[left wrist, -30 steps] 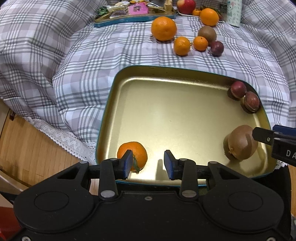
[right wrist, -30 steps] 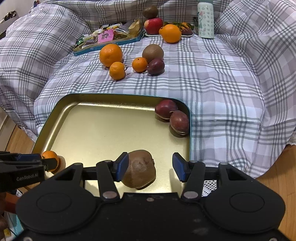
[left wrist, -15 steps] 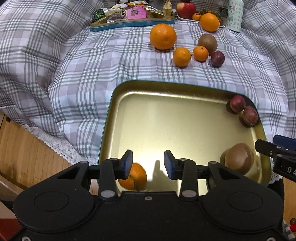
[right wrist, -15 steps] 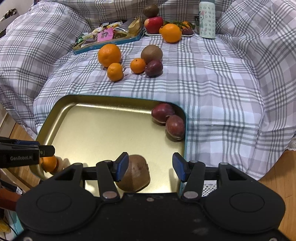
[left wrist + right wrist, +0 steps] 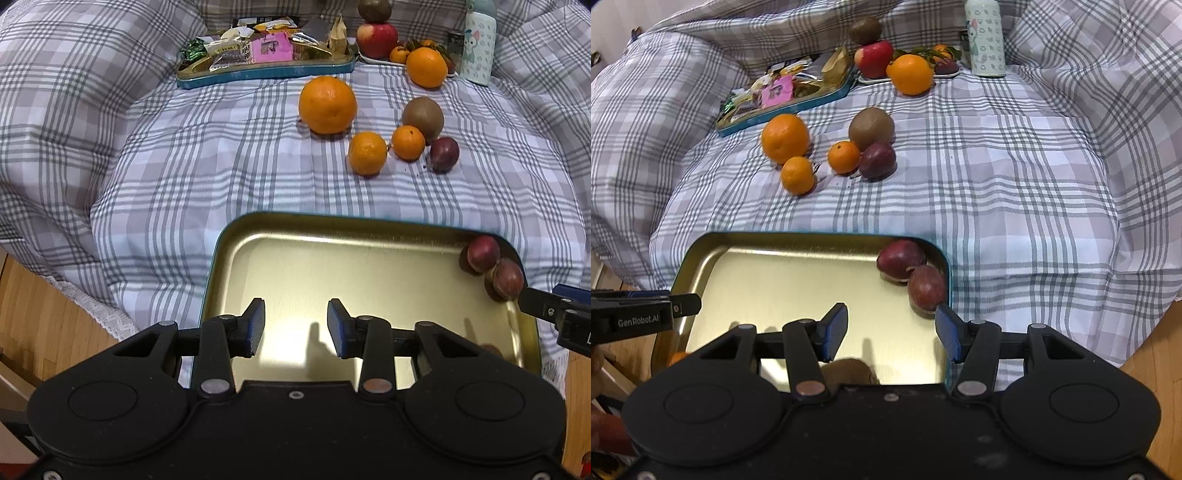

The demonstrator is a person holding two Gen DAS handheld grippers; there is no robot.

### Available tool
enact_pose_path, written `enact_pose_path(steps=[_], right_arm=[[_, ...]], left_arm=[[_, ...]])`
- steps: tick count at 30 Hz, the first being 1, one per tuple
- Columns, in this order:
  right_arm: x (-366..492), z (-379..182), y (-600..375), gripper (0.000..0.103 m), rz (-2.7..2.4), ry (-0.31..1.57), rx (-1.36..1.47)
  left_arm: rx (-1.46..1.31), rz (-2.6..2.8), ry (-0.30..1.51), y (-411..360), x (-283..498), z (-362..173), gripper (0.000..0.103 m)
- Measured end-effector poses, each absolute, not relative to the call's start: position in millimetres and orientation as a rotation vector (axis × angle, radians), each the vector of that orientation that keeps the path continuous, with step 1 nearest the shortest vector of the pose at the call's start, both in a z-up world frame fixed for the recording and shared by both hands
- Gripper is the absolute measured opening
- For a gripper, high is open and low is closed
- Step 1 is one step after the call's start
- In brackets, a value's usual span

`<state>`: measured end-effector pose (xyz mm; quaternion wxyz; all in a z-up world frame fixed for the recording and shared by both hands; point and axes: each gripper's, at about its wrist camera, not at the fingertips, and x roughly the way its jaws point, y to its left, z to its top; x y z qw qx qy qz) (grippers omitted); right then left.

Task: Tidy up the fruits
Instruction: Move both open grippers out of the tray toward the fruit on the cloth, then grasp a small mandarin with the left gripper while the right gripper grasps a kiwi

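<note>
A gold tray [image 5: 288,229] [image 5: 775,238] lies on the plaid cloth and holds two dark red passion fruits [image 5: 484,253] [image 5: 901,258] at its far right corner. A kiwi [image 5: 849,371] and a small orange [image 5: 677,357] lie at its near edge, mostly hidden. Beyond the tray lie a big orange [image 5: 328,104] [image 5: 785,137], two small oranges [image 5: 367,153], a kiwi [image 5: 423,114] [image 5: 871,127] and a passion fruit [image 5: 444,154]. My left gripper [image 5: 295,328] and right gripper [image 5: 891,334] are open and empty above the tray's near part.
A teal tin of snacks [image 5: 266,66] [image 5: 786,96], a plate with an apple [image 5: 376,38], an orange [image 5: 426,67] and small fruits, and a patterned bottle [image 5: 478,48] [image 5: 984,37] stand at the back. Wooden floor [image 5: 40,314] lies below the cloth's edge.
Both grippers have drawn back and up from the tray. The small orange and the kiwi in the tray have slipped under the grippers' bodies. More of the far fruit shows.
</note>
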<state>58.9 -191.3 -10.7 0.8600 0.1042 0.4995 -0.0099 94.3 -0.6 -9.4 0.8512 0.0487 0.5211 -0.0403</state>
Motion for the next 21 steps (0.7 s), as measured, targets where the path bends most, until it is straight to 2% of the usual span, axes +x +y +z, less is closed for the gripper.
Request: enact_pose_path(steps=[21], right_arm=[[112.8,-15.1,-209.9,0.058,-0.079,0.909,0.297]], left_arm=[[0.169,-0.214,0.949,-41.7,147.6,-15.9,0.046]])
